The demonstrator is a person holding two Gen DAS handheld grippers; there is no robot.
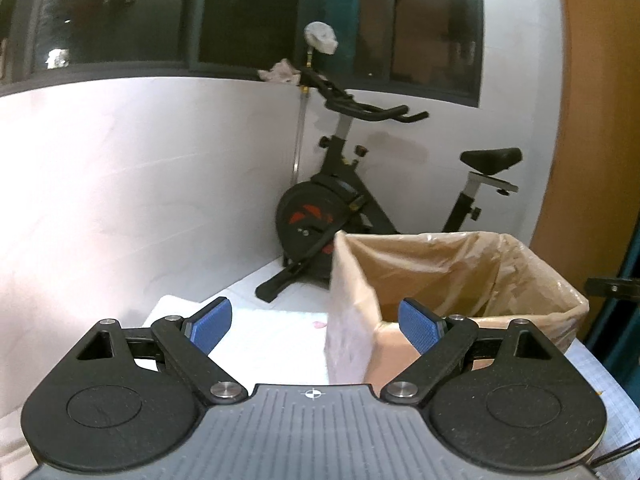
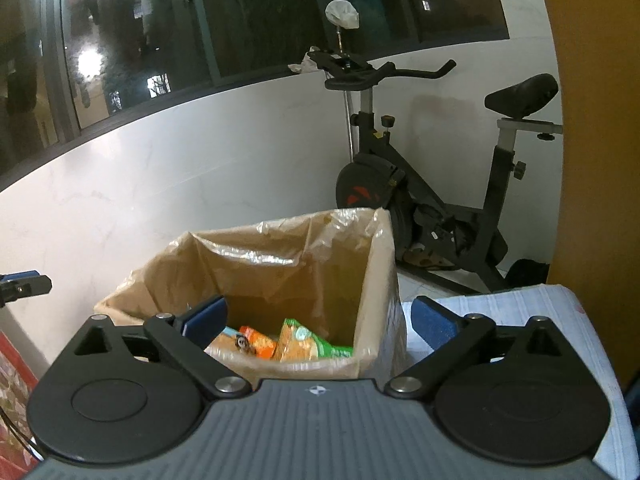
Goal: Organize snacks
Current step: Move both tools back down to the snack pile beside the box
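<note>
A cardboard box (image 2: pixel 280 276) lined with a clear plastic bag stands on the table. Inside it lie an orange snack packet (image 2: pixel 258 342) and a green-edged snack packet (image 2: pixel 308 344). My right gripper (image 2: pixel 320 322) is open and empty, just above the box's near rim. My left gripper (image 1: pixel 316 326) is open and empty, level with the box (image 1: pixel 440 276), whose left corner sits between its fingers. The box's inside bottom is hidden in the left wrist view.
A black exercise bike (image 1: pixel 344 200) stands on the floor behind the table, also in the right wrist view (image 2: pixel 432 192). A white wall (image 1: pixel 140 180) with dark windows runs behind. The white tablecloth (image 2: pixel 540 312) shows right of the box. An orange panel (image 1: pixel 592 120) is far right.
</note>
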